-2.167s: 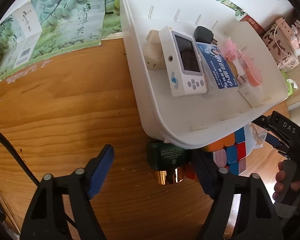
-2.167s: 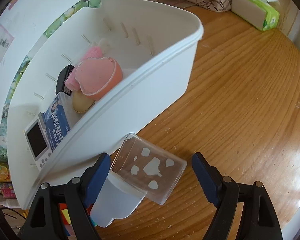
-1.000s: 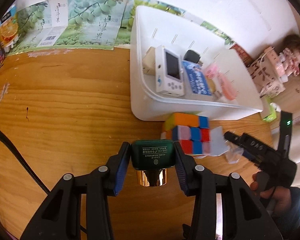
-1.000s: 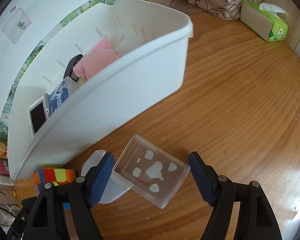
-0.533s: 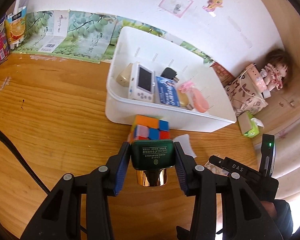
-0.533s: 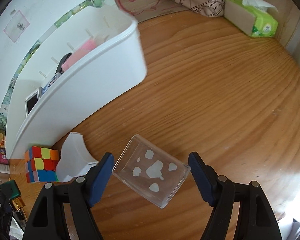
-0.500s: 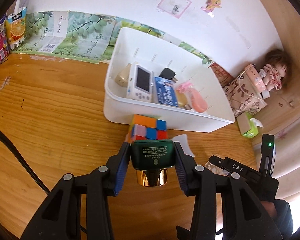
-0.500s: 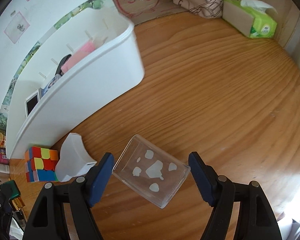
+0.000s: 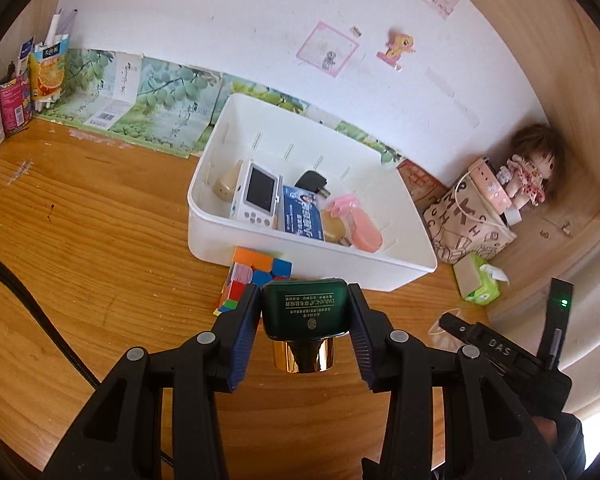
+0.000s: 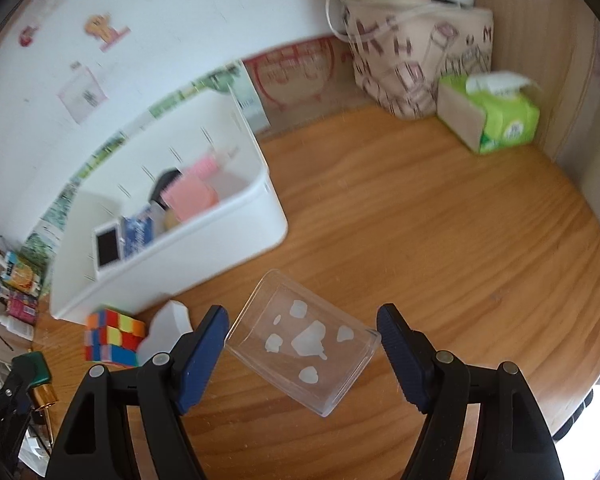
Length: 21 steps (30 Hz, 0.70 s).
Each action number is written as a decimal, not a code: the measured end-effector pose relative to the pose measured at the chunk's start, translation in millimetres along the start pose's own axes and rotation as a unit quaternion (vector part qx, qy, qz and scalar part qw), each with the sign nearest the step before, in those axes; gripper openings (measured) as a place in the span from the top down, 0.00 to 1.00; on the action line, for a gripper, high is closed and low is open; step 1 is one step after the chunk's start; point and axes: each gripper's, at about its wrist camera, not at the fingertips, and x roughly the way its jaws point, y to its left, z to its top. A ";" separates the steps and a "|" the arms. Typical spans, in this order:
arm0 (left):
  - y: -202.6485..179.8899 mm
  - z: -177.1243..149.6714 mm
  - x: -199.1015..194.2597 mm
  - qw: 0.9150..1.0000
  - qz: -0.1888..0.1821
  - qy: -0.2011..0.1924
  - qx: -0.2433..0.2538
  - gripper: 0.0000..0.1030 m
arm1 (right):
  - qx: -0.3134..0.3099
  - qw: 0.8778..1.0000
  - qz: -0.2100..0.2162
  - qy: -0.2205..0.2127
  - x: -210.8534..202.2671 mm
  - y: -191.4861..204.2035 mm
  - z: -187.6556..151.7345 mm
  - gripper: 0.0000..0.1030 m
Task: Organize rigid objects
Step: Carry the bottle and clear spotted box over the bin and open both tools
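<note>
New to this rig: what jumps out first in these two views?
The dark green bottle with a gold cap, clamped in the left tongs above the wooden table. Next, the clear plastic box with white blotches, gripped between the right tongs. Behind both sits the white bin of small items, a colourful puzzle cube against its front wall.

Cube (image 9: 256, 278) just before bin (image 9: 284, 246)

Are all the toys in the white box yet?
Not yet. The white box already holds a game console, a card and pink things. The left gripper holds a green bottle; the right gripper holds a clear box. The colourful cube waits on the table.
</note>
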 end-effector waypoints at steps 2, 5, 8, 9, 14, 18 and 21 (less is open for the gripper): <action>-0.8 1.2 -2.1 1.000 0.001 -0.007 -0.003 0.55 | -0.007 1.000 0.007 -0.019 -9.0 0.5 2.6 0.25; -1.8 4.2 -4.8 1.000 0.004 -0.015 -0.006 0.55 | -0.016 0.999 0.018 -0.048 -19.0 1.8 7.1 0.25; -3.8 9.4 -9.4 1.000 0.008 -0.024 -0.005 0.55 | -0.027 0.997 0.025 -0.073 -25.9 5.2 11.0 0.25; -4.4 11.6 -10.8 1.000 0.009 -0.028 -0.004 0.55 | -0.030 0.996 0.025 -0.080 -26.4 7.0 12.4 0.25; -5.1 26.8 -16.3 0.999 0.013 -0.048 -0.003 0.55 | -0.043 0.991 0.035 -0.120 -33.4 13.6 20.1 0.25; -4.4 41.1 -16.5 0.998 0.018 -0.065 -0.002 0.55 | -0.060 0.985 0.039 -0.155 -36.7 22.4 28.8 0.25; -2.8 51.0 -12.1 0.997 0.024 -0.073 0.001 0.55 | -0.078 0.979 0.039 -0.185 -37.6 30.3 34.6 0.25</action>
